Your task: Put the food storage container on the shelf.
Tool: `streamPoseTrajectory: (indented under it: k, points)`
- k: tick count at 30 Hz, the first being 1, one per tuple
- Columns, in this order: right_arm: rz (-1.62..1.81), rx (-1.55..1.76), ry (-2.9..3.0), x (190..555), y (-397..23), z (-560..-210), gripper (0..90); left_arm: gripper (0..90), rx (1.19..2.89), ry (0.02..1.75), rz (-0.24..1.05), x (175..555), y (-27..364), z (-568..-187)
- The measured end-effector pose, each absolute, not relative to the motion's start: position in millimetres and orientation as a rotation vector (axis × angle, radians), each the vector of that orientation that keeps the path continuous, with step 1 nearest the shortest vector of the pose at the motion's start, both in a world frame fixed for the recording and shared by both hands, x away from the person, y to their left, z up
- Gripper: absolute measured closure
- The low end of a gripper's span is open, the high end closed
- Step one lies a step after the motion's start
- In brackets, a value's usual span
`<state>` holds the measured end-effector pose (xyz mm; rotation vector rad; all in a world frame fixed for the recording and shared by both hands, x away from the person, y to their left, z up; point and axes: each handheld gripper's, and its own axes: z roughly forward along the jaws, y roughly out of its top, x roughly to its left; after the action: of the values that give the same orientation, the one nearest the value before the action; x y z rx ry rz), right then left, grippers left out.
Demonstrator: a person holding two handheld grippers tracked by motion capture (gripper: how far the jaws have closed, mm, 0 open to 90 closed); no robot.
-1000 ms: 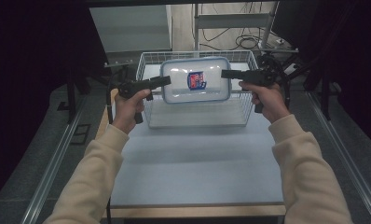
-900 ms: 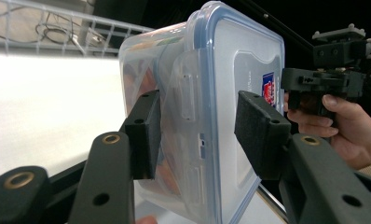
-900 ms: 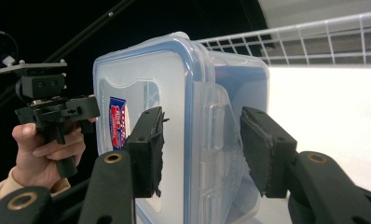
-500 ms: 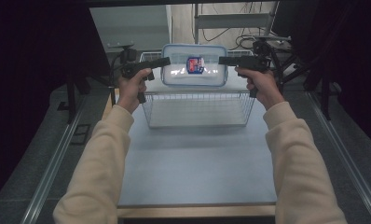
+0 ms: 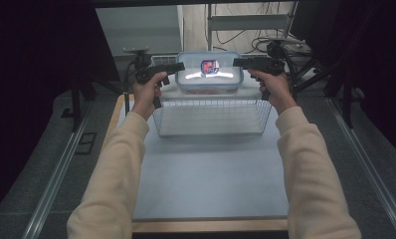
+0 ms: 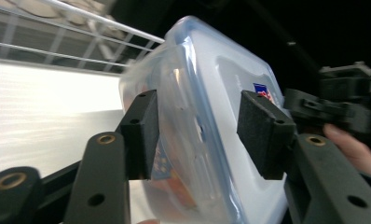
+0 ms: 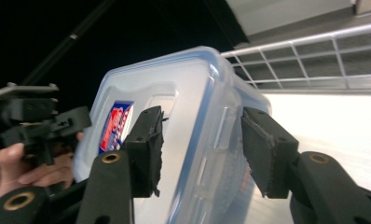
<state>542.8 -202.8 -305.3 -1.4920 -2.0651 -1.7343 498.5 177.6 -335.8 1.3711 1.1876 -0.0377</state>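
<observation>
I have a clear plastic box (image 5: 208,73) with a blue-edged lid between my two tools, at the far end of the surface (image 5: 211,174), just past the far rim of the wire basket (image 5: 211,117). My left tool (image 5: 180,66) sits at the box's left end and my right tool (image 5: 237,61) at its right end.

In the left gripper view the box (image 6: 207,126) stands between the pads, and one pad (image 6: 144,135) lies against its side; the other seems a little off the lid, though I cannot be sure from here. The jaws have just been opening.

In the right gripper view the box (image 7: 197,135) is again between the jaws, which have also just been opening; both pads look close to it, hardly pressing.
</observation>
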Motion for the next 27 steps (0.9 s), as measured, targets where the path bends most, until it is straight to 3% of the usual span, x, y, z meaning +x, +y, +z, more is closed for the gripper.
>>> streamPoseTrajectory:
  k: [3, 4, 12, 22, 27]
  points:
    - [-1.715, -1.553, -2.120, 543, -201, -307, 53.6, 46.3, 1.407, 1.216, -0.014, 501, 174, -338]
    - [-1.716, -1.586, -2.128, 543, -198, -309, 50.6, 41.7, 1.404, 1.221, -0.014, 502, 173, -339]
    - [-1.869, -1.640, -2.139, 527, -195, -307, 37.2, 29.4, 1.377, 1.205, 0.005, 497, 172, -334]
    - [-1.934, -1.527, -2.258, 489, -218, -298, 34.8, 26.4, 1.429, 1.105, 0.169, 454, 182, -318]
    - [-1.905, -1.490, -2.338, 475, -227, -303, 33.9, 26.4, 1.455, 1.073, 0.184, 433, 186, -323]
